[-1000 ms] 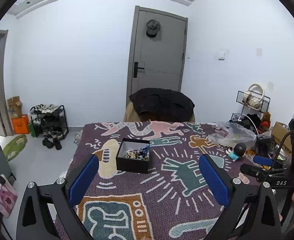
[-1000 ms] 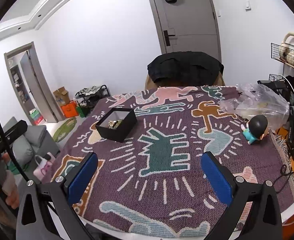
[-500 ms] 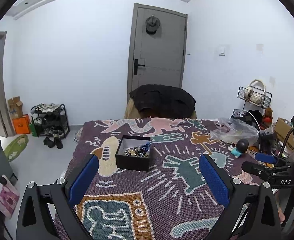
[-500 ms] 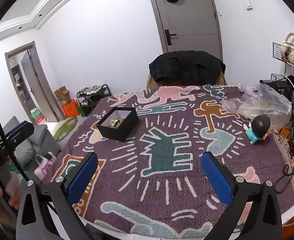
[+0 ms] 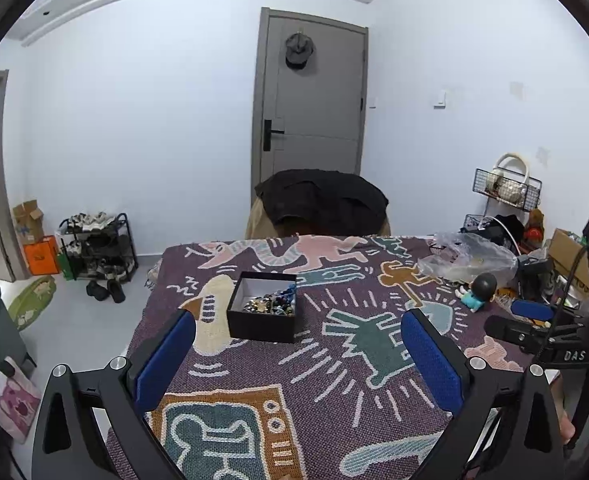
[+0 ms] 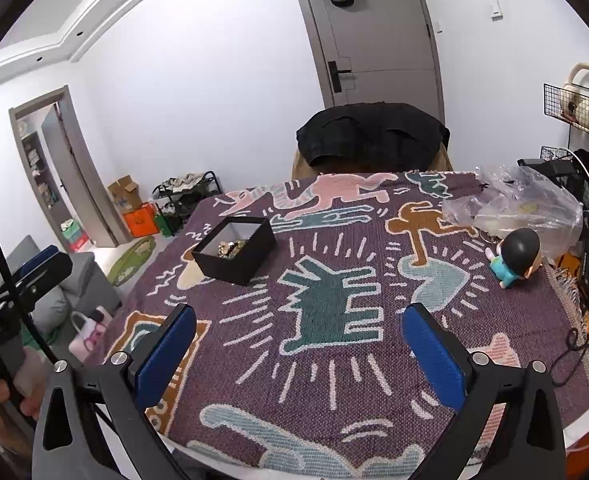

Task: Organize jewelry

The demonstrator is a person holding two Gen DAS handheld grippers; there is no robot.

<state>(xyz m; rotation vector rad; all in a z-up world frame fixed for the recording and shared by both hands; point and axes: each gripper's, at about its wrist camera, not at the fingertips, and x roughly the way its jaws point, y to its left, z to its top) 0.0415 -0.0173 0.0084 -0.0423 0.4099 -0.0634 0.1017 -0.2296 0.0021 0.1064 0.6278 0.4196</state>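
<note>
Both tongs, left tongs and right tongs, gape wide, empty; approach the far-left black box of jewelry slowly from above.

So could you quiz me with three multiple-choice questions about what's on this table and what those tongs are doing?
1. Where does the open black square box sit on the patterned purple woven blanket?
A. left part
B. right edge
C. under the plastic bag

2. What colour are the pads on the tongs?
A. red
B. blue
C. green

3. What state are the right tongs in?
A. shut on a necklace
C. shut, empty
B. open, empty

Answers: 1 A, the box lies left of the green figure, far from the clear crumpled plastic bag. 2 B, both pads show blue. 3 B, the pads stand wide apart with only blanket between.
</note>
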